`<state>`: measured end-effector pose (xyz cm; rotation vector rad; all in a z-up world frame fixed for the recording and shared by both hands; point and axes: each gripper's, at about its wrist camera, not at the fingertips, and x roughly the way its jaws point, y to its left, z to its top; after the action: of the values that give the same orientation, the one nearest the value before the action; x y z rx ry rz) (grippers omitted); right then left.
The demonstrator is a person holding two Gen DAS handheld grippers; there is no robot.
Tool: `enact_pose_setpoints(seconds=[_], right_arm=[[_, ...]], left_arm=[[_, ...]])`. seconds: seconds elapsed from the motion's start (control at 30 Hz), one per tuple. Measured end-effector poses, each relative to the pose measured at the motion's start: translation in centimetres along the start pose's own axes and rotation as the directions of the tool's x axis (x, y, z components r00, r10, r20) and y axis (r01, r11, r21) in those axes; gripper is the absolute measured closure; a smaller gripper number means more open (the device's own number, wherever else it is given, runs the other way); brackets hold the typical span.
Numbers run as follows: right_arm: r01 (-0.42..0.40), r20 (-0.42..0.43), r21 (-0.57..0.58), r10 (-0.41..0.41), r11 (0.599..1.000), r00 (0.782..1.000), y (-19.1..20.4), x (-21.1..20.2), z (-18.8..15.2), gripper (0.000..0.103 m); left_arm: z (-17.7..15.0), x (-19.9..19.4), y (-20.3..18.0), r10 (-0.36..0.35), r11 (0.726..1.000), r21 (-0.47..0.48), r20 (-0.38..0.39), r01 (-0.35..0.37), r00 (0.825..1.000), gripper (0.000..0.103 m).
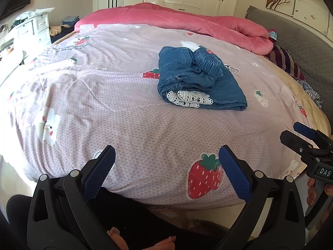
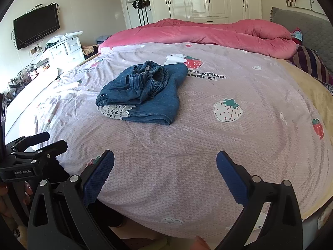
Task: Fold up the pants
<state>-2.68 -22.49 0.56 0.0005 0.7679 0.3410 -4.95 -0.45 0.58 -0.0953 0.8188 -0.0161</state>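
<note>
Blue denim pants [image 1: 197, 77] lie folded in a compact bundle on the bed, with white lace trim [image 1: 188, 99] showing at the near edge and the gathered waistband on top. They also show in the right wrist view [image 2: 145, 91]. My left gripper [image 1: 166, 166] is open and empty, held back over the bed's near edge, well short of the pants. My right gripper [image 2: 165, 168] is open and empty, also near the front edge. Each gripper shows at the side of the other's view, the right one [image 1: 301, 137] and the left one [image 2: 41, 143].
The bed has a lilac strawberry-print sheet [image 1: 124, 104]. A pink quilt [image 1: 177, 20] is bunched along the far side, by a grey headboard [image 1: 301, 41] and a striped pillow [image 1: 287, 60]. A white dresser [image 2: 64, 50] and a wall TV [image 2: 35, 27] stand at the left.
</note>
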Motion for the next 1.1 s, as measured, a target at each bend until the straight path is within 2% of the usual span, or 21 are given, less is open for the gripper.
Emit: enact_pose_setpoints(seconds=[1.1], right_arm=[[0.004, 0.013, 0.002, -0.004, 1.000, 1.000, -0.01, -0.59, 0.43, 0.005]], left_arm=[[0.04, 0.01, 0.00, 0.014, 1.000, 0.004, -0.006, -0.014, 1.000, 0.010]])
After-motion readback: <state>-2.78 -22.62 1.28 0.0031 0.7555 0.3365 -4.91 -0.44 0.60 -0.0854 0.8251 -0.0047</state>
